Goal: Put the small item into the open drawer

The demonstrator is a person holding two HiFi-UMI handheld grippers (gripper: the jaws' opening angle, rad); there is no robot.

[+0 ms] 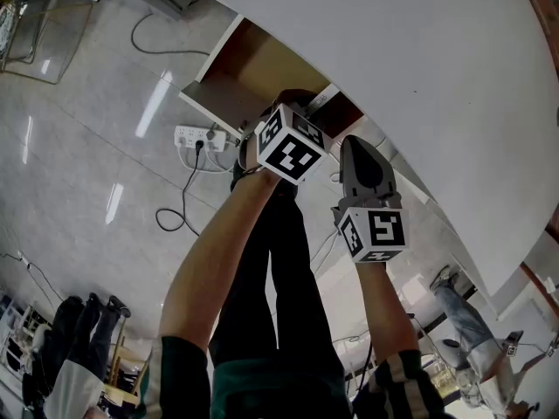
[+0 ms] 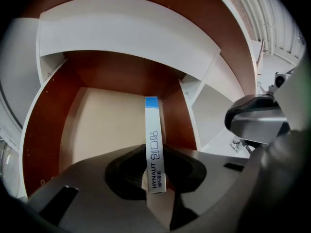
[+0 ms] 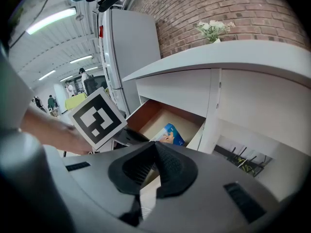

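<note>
The drawer (image 1: 229, 75) stands pulled out under the white desk top (image 1: 419, 68); it has brown walls and a pale bottom (image 2: 104, 125). My left gripper (image 2: 154, 154) is shut on a thin white box with a blue end (image 2: 152, 140), held edge-on above the drawer's inside. From the head view, the left gripper (image 1: 291, 138) reaches over the drawer's near edge and hides the box. In the right gripper view the box (image 3: 170, 134) shows its blue printed face over the drawer (image 3: 160, 118). My right gripper (image 3: 155, 149) is shut on nothing, just right of the left one (image 1: 360, 151).
A white power strip (image 1: 199, 137) with cables lies on the shiny floor beside the drawer. My own legs are below the grippers. Other people stand at the lower right (image 1: 463, 321) and lower left (image 1: 74, 339). A grey cabinet (image 3: 129, 57) and flowers (image 3: 212, 29) stand by the brick wall.
</note>
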